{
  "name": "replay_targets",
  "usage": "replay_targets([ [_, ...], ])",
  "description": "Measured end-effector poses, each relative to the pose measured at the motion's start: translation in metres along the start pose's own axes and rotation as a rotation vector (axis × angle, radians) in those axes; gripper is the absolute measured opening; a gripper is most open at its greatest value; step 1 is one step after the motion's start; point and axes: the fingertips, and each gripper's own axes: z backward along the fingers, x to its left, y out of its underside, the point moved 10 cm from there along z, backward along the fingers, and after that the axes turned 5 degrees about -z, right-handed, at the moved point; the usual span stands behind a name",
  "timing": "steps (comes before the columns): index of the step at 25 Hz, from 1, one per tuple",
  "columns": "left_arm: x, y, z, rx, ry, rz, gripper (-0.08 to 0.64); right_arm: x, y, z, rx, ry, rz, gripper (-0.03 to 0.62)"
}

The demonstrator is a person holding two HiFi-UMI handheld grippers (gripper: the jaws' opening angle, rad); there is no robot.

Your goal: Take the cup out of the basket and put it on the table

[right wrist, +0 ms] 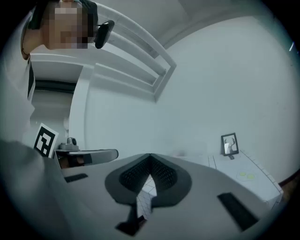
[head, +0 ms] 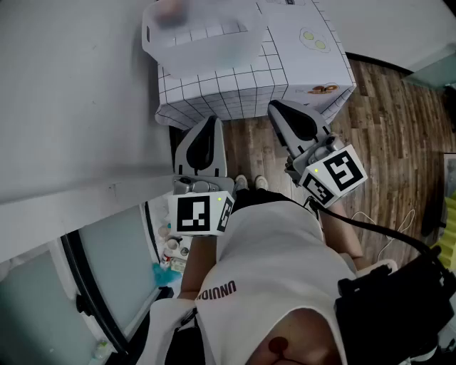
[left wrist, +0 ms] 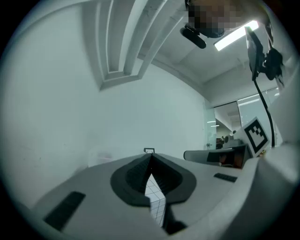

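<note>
A translucent white plastic basket (head: 203, 36) is set on the grid-printed white table (head: 235, 96), beside the smooth grey wall (head: 71, 93). The cup (head: 169, 8) is seen inside only as a pinkish blur. The left gripper (head: 211, 122) and the right gripper (head: 276, 107) are held clenched (nothing between the ribbed pads), short of the table.

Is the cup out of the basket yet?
Not yet. Done: nothing; the white basket sits on the checked table. In hand: nothing; left gripper and right gripper are shut, empty, short of the table. Left: lift out the cup, unclear here, and set it down.
</note>
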Motion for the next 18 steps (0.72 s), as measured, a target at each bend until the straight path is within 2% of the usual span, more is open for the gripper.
replay_targets([
  [18,0.011,-0.004,-0.002,0.0,-0.005,0.006,0.012,-0.003,-0.001,-0.011,-0.008,0.002,-0.01,0.018],
])
